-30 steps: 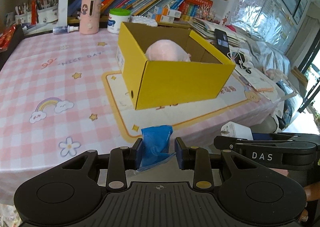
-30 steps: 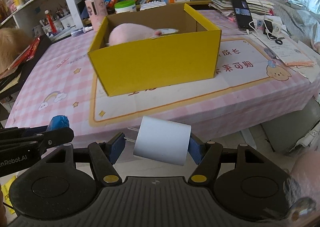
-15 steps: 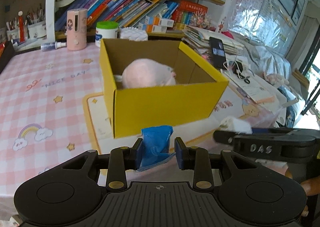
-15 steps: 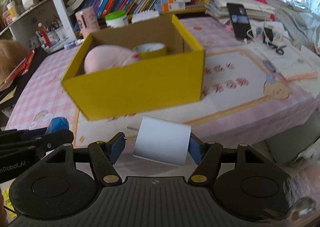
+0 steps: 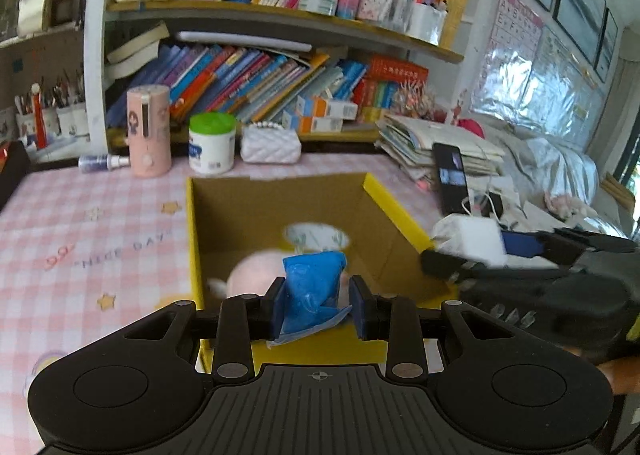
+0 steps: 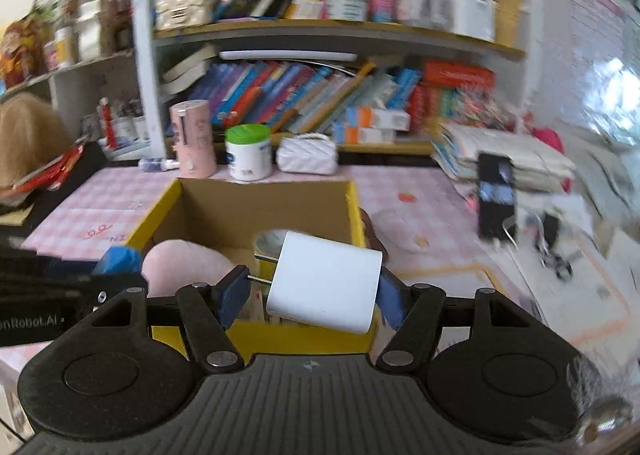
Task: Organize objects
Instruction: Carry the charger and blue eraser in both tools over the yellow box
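A yellow cardboard box [image 5: 394, 211] stands open on the pink checked table; it also shows in the right wrist view [image 6: 356, 211]. Inside lie a pink plush [image 5: 256, 271] and a tape roll [image 5: 316, 237]. My left gripper [image 5: 318, 305] is shut on a blue packet [image 5: 312, 293] over the box's near edge. My right gripper [image 6: 310, 293] is shut on a white plug charger [image 6: 324, 281], held over the box's right near part; the charger also shows in the left wrist view [image 5: 474, 241].
A pink cylinder [image 5: 148, 131], a green-lidded jar [image 5: 212, 143] and a white quilted purse [image 5: 270, 147] stand behind the box. Bookshelves [image 5: 280, 19] rise at the back. A phone [image 5: 450, 179], papers and cables lie at the right.
Both grippers have risen and moved forward, from in front of the table edge to over the open box. Each still holds its object.
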A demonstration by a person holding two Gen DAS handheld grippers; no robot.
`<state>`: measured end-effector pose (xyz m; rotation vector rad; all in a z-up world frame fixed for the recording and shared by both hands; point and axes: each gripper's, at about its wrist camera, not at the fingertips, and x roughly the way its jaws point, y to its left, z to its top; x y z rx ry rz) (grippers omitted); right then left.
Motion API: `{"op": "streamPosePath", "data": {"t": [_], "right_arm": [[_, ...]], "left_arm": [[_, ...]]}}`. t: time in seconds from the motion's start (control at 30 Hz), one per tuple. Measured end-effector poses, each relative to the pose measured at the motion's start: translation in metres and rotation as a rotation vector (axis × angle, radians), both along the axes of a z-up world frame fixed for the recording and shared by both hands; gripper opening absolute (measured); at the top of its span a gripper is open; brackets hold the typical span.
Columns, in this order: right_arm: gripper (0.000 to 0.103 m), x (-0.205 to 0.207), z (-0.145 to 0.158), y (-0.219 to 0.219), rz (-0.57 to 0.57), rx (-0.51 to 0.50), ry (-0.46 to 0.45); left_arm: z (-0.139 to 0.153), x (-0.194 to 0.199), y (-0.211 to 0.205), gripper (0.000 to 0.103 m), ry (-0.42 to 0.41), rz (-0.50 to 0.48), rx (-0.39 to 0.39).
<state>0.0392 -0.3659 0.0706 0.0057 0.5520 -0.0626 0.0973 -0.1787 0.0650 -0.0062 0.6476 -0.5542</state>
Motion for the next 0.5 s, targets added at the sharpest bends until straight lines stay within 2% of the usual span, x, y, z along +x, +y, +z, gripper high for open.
{"op": "streamPosePath", "data": {"t": [0.1,0.3,0.43,0.5], "right_arm": [[0.065,0.025,-0.006,0.004,0.070,-0.068,0.022],[0.065,0.074,-0.028,0.010,0.199,-0.204,0.128],[0.065,0.095,-0.044,0.015,0.304,-0.276,0.201],[0.065,0.100,-0.049,0.016,0.343,-0.271,0.226]], "left_arm": [[0.003,0.016,-0.011,0.031,-0.013,0.016,0.018],[0.001,0.053,-0.032,0.031,-0.003,0.038,0.040],[-0.014,0.075,-0.046,0.031,0.053,0.044,0.044],[-0.022,0.081,-0.053,0.031,0.073,0.039,0.052]]}}
